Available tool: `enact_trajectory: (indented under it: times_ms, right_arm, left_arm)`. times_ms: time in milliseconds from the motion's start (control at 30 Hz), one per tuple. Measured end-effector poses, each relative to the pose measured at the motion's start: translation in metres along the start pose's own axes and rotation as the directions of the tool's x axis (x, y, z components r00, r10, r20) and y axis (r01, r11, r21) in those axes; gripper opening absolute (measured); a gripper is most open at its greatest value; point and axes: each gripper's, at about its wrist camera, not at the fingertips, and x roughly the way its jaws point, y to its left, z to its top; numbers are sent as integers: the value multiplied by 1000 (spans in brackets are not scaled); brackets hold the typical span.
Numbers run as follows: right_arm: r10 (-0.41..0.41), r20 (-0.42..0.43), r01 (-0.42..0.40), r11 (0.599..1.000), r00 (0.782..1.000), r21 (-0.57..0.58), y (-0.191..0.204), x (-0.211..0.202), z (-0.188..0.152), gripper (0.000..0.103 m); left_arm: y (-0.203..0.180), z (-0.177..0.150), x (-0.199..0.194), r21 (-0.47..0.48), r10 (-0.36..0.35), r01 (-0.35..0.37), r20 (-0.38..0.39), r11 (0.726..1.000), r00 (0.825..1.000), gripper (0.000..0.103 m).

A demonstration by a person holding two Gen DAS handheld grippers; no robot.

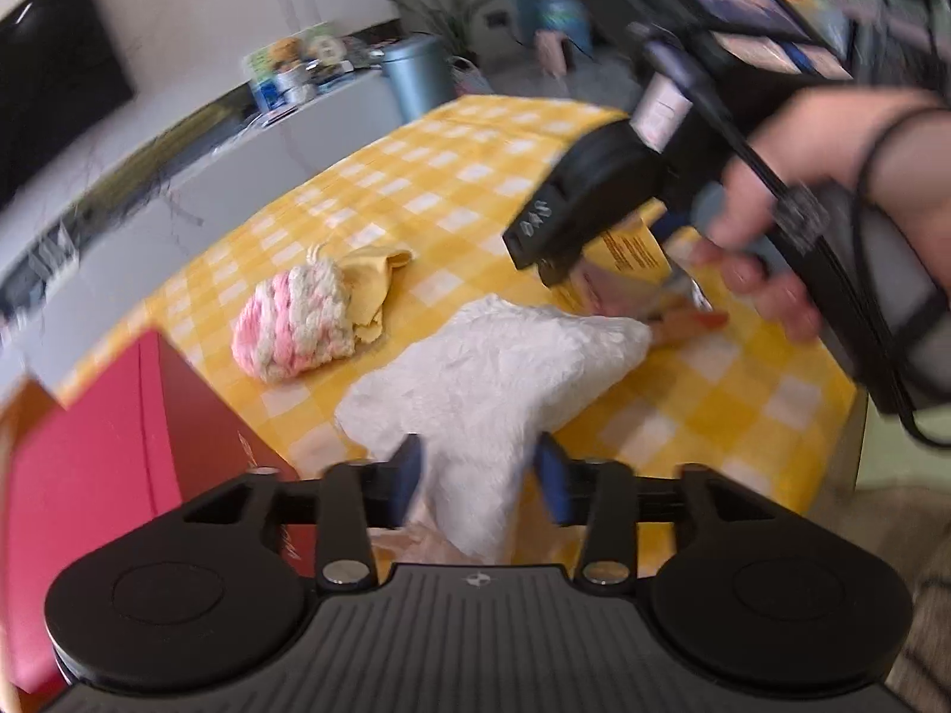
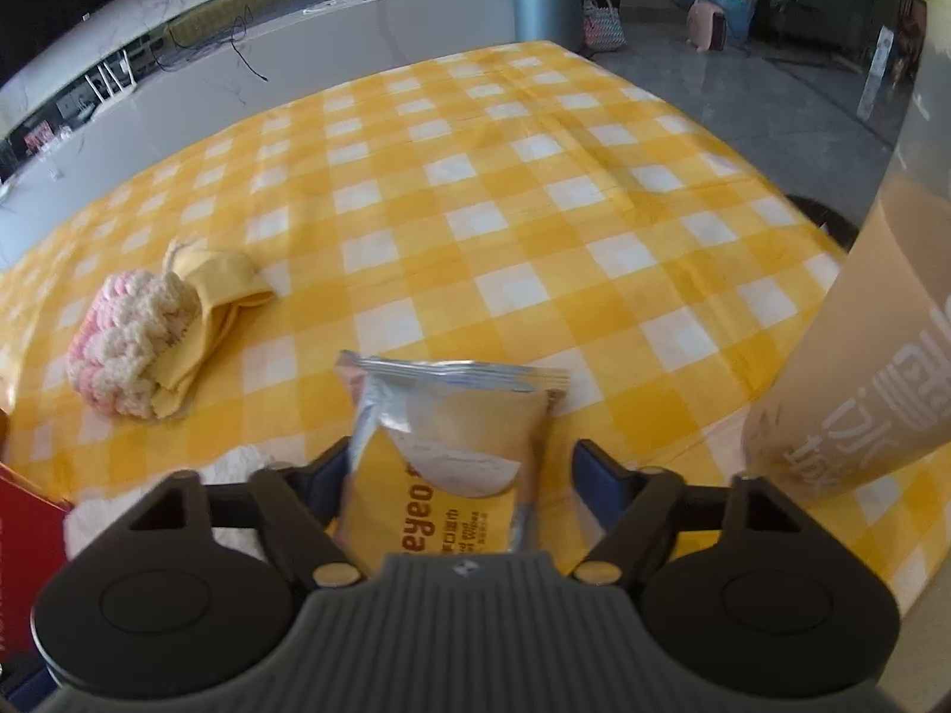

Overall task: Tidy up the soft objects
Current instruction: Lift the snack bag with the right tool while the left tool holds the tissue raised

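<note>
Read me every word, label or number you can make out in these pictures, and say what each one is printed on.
"eyeo", cut off at its left: on the yellow and silver wipes packet.
Small lines under it on the packet: too small to read.
Large white Chinese characters on the tan paper bag: I cannot read them reliably.
Raised mark on the right gripper, seen from the left wrist: blurred.
Gold print on the red box: unreadable.

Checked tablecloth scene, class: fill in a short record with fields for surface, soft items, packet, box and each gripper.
surface: yellow checked tablecloth
soft items: pink-and-cream knit ball resting on yellow cloth; white fluffy toy
packet: wipes packet, between right gripper fingers
box: red box, left edge
left gripper: open, straddling the toy
right gripper: open
</note>
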Motion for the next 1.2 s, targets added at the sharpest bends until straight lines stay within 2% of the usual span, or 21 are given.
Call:
enact_trajectory:
  times_ms: [33, 67, 133, 233, 367, 467, 567, 700, 800, 867, 967, 1033, 1067, 1100, 1133, 1167, 1200]
  right_arm:
    - [17, -1, -17, 1000, 1000, 13, -2, 0, 0, 64]
    - [22, 2, -22, 1000, 1000, 17, -3, -1, 0, 63]
    - [25, 3, -25, 1000, 1000, 11, -4, -2, -1, 61]
    - [28, 3, -28, 999, 1000, 17, -7, -3, -3, 61]
    - [53, 11, -54, 997, 999, 57, -17, -5, -7, 61]
    - [83, 13, -83, 993, 996, 86, -25, -7, -7, 61]
    - [109, 16, -110, 988, 994, 108, -31, -7, -7, 61]
    - [115, 13, -116, 987, 993, 111, -32, -7, -6, 62]
    - [111, 11, -112, 989, 994, 98, -30, -7, -6, 63]
    - [110, 9, -110, 989, 994, 94, -30, -7, -6, 63]
    - [110, 8, -110, 990, 994, 84, -30, -7, -6, 63]
    - [110, 6, -110, 991, 994, 78, -30, -7, -6, 62]
    - [109, 5, -109, 991, 994, 74, -30, -7, -5, 62]
    - [108, 4, -108, 992, 994, 70, -30, -6, -5, 62]
    - [106, 3, -106, 992, 994, 65, -29, -6, -5, 62]
    - [104, 2, -104, 993, 995, 58, -29, -6, -5, 61]
    - [102, 0, -102, 994, 995, 48, -28, -6, -4, 61]
  left_arm:
    - [-6, 3, -2, 60, 22, -21, -7, 998, 1000, 79]
    - [-11, 6, -4, 112, 43, -42, -8, 993, 999, 87]
    - [-20, 11, -2, 231, 59, -56, -9, 971, 998, 88]
    - [-23, 23, 10, 340, 37, -9, -74, 940, 997, 90]
    - [3, 47, 33, 253, -108, 155, -191, 955, 976, 92]
    - [15, 59, 56, 252, -184, 257, -279, 933, 943, 98]
    - [16, 66, 76, 318, -166, 278, -336, 906, 927, 101]
    - [19, 70, 103, 316, -203, 356, -427, 880, 881, 103]
    - [19, 71, 124, 305, -182, 354, -472, 884, 862, 103]
    - [18, 73, 134, 280, -191, 359, -486, 891, 853, 103]
    - [20, 75, 147, 257, -225, 395, -508, 882, 832, 103]
    - [24, 76, 157, 221, -258, 425, -528, 878, 809, 103]
    - [26, 76, 162, 191, -274, 435, -543, 880, 794, 103]
    - [30, 77, 168, 149, -294, 446, -565, 883, 771, 103]
    - [32, 77, 170, 128, -315, 462, -572, 878, 757, 103]
    - [31, 77, 168, 147, -319, 474, -566, 868, 760, 103]
    - [29, 76, 165, 173, -323, 487, -556, 856, 765, 92]
